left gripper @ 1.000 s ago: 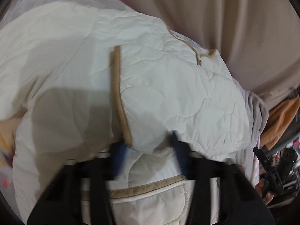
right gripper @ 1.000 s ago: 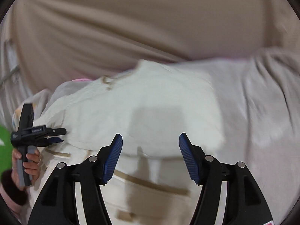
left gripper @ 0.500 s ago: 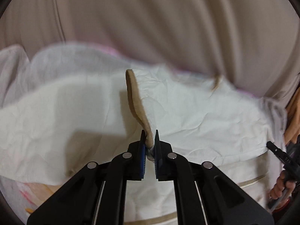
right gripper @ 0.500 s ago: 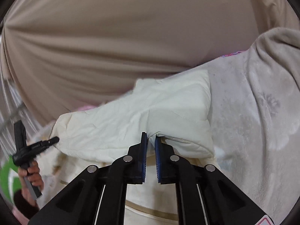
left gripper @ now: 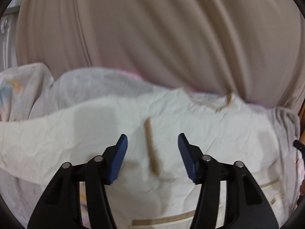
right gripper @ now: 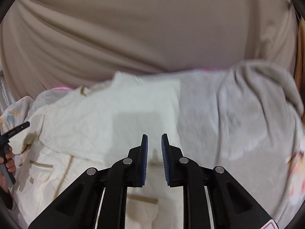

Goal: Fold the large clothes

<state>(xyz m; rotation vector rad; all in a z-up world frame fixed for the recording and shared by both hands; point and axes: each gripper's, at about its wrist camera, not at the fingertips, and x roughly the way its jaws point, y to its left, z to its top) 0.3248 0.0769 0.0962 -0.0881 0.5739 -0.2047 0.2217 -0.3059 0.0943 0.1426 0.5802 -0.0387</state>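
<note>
Both grippers hover over a cream quilted jacket, and neither one grips it. Seen from its own camera, the left gripper point(left gripper: 152, 148) has its blue-padded jaws spread wide and opening further; a tan-trimmed edge point(left gripper: 151, 147) of the jacket lies in the gap below them, blurred and touched by neither pad. The right gripper point(right gripper: 154, 152) has its jaws only slightly parted and easing open, with nothing between them but the pale cloth beneath.

The cream quilted jacket point(left gripper: 190, 126) lies spread across a bed, wrinkled, with tan piping along its seams and on a pocket point(right gripper: 141, 208) near the bottom of the right view. Under it and off to the right spreads a light grey blanket point(right gripper: 238, 118), bunched at its far end. A beige curtain point(right gripper: 143, 32) hangs in folds behind the bed. At the left edge of the right view, a hand point(right gripper: 8, 162) holds the handle of the other gripper.
</note>
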